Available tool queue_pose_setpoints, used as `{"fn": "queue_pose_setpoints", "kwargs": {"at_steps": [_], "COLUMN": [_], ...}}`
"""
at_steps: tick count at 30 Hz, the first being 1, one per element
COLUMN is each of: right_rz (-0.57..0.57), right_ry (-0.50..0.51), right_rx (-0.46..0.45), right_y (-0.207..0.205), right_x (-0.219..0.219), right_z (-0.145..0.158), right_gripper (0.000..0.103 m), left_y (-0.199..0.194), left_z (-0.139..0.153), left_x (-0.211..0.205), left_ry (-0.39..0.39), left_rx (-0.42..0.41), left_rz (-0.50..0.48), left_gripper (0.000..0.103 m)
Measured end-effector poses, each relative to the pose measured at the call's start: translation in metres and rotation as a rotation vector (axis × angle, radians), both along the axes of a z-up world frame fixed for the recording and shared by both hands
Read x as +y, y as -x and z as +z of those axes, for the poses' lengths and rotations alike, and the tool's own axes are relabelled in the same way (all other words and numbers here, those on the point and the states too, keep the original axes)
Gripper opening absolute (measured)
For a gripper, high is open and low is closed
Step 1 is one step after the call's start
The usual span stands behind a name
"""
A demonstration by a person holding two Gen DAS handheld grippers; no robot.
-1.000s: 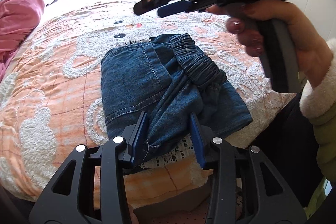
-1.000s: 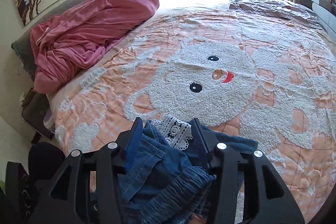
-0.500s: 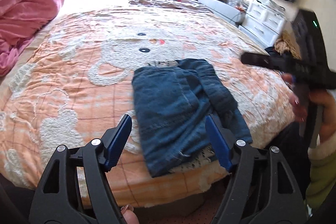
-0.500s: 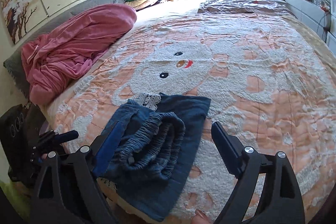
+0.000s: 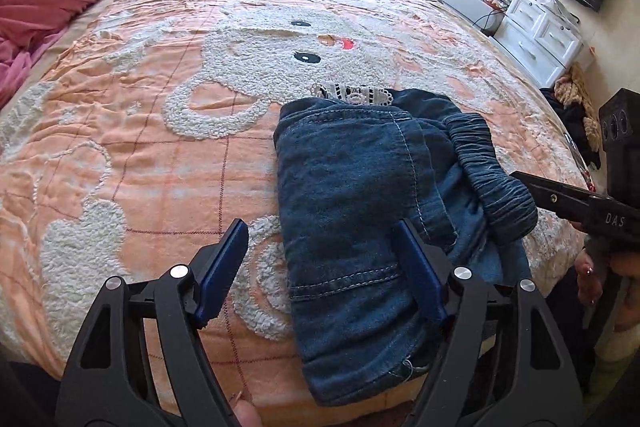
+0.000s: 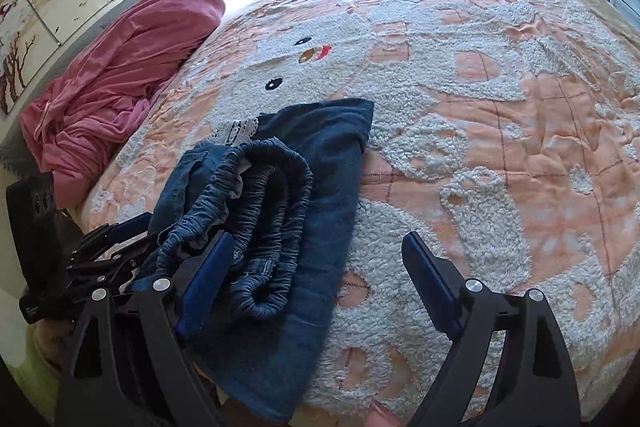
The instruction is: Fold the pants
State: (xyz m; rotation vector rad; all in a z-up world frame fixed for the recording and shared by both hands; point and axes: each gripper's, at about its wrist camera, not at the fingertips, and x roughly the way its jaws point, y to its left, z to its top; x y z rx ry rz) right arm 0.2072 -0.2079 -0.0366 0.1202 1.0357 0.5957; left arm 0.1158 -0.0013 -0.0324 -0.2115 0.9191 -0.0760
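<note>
**Folded jeans on the bed, both grippers released**

The denim pants (image 5: 360, 211) lie folded in a compact bundle near the edge of the bed (image 5: 160, 155), on its peach bedspread with a white fleecy animal figure. The elastic waistband (image 6: 256, 195) sits bunched on top, and white lace trim (image 5: 352, 93) peeks out at the far end. The left gripper (image 5: 324, 267) and the right gripper (image 6: 316, 279) both hover spread wide, holding nothing. A pink blanket (image 6: 120, 67) is heaped by the headboard.
</note>
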Motion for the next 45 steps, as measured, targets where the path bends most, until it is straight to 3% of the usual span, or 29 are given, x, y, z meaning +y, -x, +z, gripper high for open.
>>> {"fn": "queue_pose_setpoints", "kwargs": {"at_steps": [4,9,10,13,18,23,29,36,40,45], "right_rz": [0.011,0.003,-0.003,0.005,0.003,0.032,0.084,0.089,0.084,0.083], "right_ry": [0.018,-0.039,-0.047,-0.078,-0.107,-0.035,-0.019,-0.003,0.024,0.125], "right_rx": [0.010,0.049,0.056,0.072,0.046,-0.088,-0.174,-0.248,-0.250,-0.213], "right_y": [-0.005,-0.010,-0.011,-0.011,-0.006,0.007,0.002,-0.047,-0.081,-0.106], "right_x": [0.007,0.011,0.011,0.014,0.017,0.031,0.055,0.086,0.108,0.128], "right_z": [-0.010,-0.021,-0.023,-0.025,-0.018,0.006,0.029,0.055,0.048,0.014], "right_gripper": [0.070,0.057,0.056,0.038,0.024,0.019,0.016,0.016,0.015,0.015], "left_y": [-0.003,-0.008,-0.009,-0.010,-0.004,-0.003,-0.004,-0.047,-0.081,-0.104], "left_z": [-0.004,-0.012,-0.014,-0.014,-0.004,0.011,0.034,0.052,0.043,0.010], "left_x": [-0.003,-0.005,-0.005,-0.011,-0.029,-0.026,-0.028,-0.008,0.008,0.023], "left_ry": [0.008,0.049,0.065,0.076,-0.038,-0.032,-0.070,-0.113,-0.136,-0.128], "left_rx": [0.005,0.013,0.014,0.012,-0.028,-0.051,-0.116,-0.165,-0.147,-0.075], "left_rz": [-0.010,-0.006,-0.009,-0.028,-0.062,-0.051,-0.041,-0.005,0.031,0.064], "left_gripper": [0.068,0.067,0.061,0.043,0.025,0.019,0.018,0.018,0.018,0.019]}}
